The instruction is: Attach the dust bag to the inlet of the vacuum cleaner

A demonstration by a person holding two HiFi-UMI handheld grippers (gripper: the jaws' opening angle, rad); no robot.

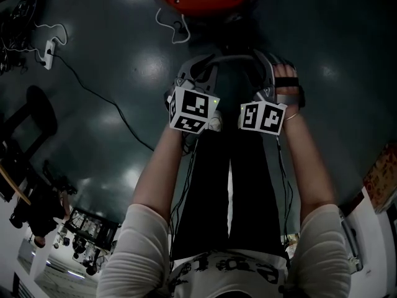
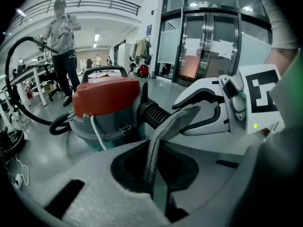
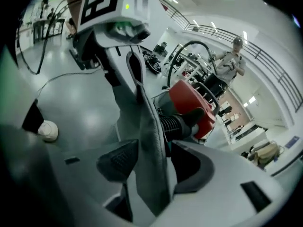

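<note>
Left gripper view: dust bag [image 2: 154, 148] is clamped by left gripper [image 2: 158, 176] alone, right gripper [image 3: 154, 167] spread around it; slippage before the inlet [image 2: 156, 115] seems possible.

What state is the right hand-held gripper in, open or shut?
Open: on the right hand-held gripper the jaws stand apart, and the gray dust bag runs between them unpinched.

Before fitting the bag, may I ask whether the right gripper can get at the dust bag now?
Probably yes: the right gripper stands open with the dust bag hanging between its jaws, unobstructed.
</note>
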